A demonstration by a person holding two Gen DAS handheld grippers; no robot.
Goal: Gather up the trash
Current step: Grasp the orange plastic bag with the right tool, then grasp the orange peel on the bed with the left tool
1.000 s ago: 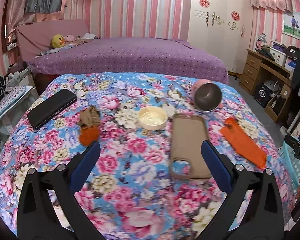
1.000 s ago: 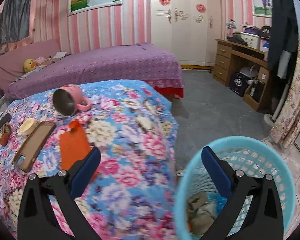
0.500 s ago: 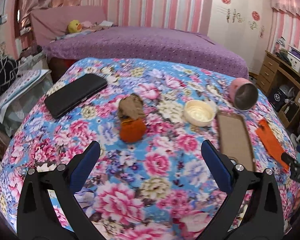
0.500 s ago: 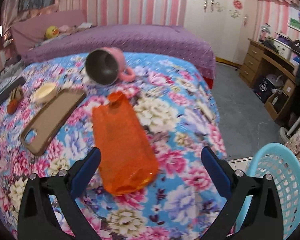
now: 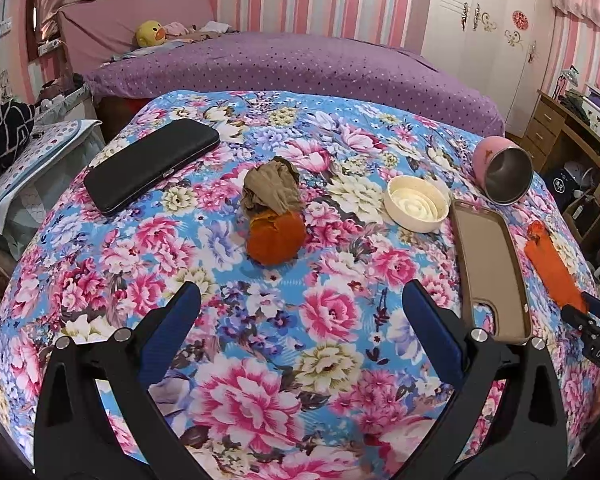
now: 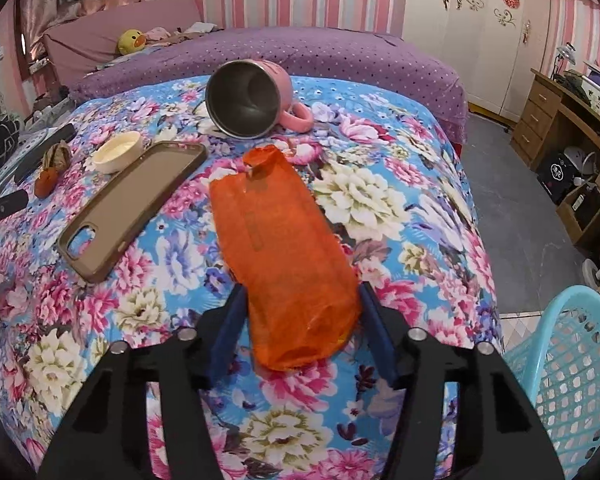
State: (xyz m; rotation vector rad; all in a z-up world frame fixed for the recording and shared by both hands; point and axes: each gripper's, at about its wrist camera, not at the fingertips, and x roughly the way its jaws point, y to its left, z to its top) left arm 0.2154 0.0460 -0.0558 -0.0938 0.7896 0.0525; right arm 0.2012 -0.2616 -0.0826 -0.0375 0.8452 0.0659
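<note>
Right gripper (image 6: 302, 312): my jaws have just been closing around the near end of the orange bag (image 6: 284, 256); the blue pads sit at either side of it, touching or all but touching. I cannot tell if they press on it yet.
Orange bag: it lies flat on the floral cloth (image 6: 380, 200), long axis running from my fingers towards 12 o'clock, its knotted end nearest the pink mug (image 6: 252, 96).
Left gripper (image 5: 300, 320): my jaws stand wide apart over bare cloth, nothing between them.
Brown and orange wad (image 5: 274, 210): crumpled trash at 12 o'clock from my left fingers, a short way ahead, resting on the cloth.
Basket (image 6: 560, 368): light blue, on the floor at 4 o'clock in the right view, beside the table edge.
Phone case (image 6: 134, 204): brown, open side up, at 10 o'clock from the right gripper, just beside the bag.
White lid (image 5: 416, 203): at 1 o'clock in the left view, touching the case's far end.
Black case (image 5: 152, 164): at 10 o'clock in the left view, well apart from the wad.
Mug: on its side, mouth facing me.
</note>
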